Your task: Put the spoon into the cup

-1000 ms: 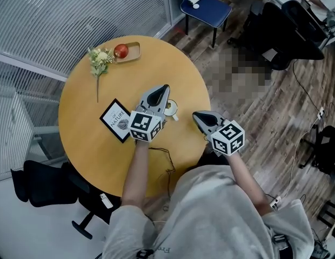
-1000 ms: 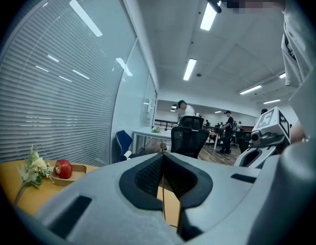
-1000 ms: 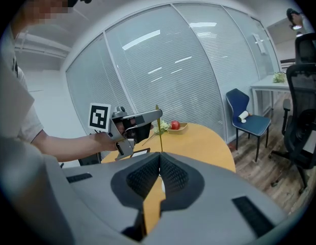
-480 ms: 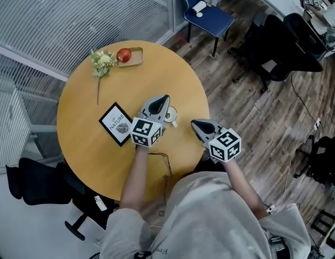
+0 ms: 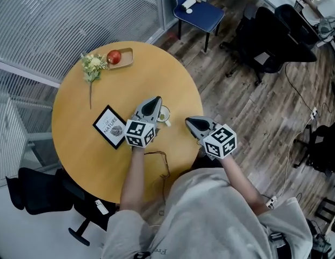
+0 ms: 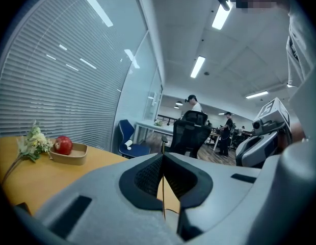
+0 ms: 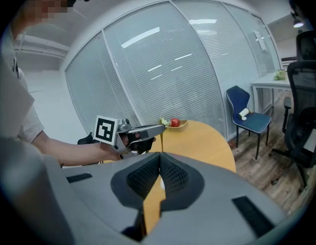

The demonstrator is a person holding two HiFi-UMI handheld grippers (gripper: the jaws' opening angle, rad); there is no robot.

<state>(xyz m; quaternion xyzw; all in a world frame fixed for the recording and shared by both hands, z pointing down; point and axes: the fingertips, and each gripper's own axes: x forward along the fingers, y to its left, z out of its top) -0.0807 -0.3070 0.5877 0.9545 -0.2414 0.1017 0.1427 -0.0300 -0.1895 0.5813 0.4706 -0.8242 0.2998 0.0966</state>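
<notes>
The round wooden desk (image 5: 86,161) took up most of the head view, with a wood-plank floor (image 5: 248,112) around it and a blue chair (image 5: 197,12) off its far edge. The person in a grey shirt (image 5: 210,215) stood at the near side, a gripper in each hand.

The left gripper (image 5: 156,98) was over the middle of the desk and clenched on the spoon (image 6: 163,188). In the left gripper view you could see the thin gold handle pinched upright right where the two jaws met, its top end poking out above them. The right gripper (image 5: 187,120) hung at the desk's right edge, tips pointing in toward the left one. Its jaws were pressed together at the tips with nothing between them, just bare desk showing through the gap lower down.

A black-framed card (image 5: 109,127) with "of NATURE" on it lay flat just left of the left gripper. At the far edge sat a small wooden tray (image 5: 127,53), and a sprig of pale flowers (image 5: 92,65) lay beside it with the stem trailing toward the card.

The cup (image 5: 164,114), small and white, stood just beside the left gripper on its right, between the two grippers. A red apple (image 5: 113,56) sat in the tray. I couldn't pick out the spoon in the head view, so no idea whether its lower end was in the cup.
</notes>
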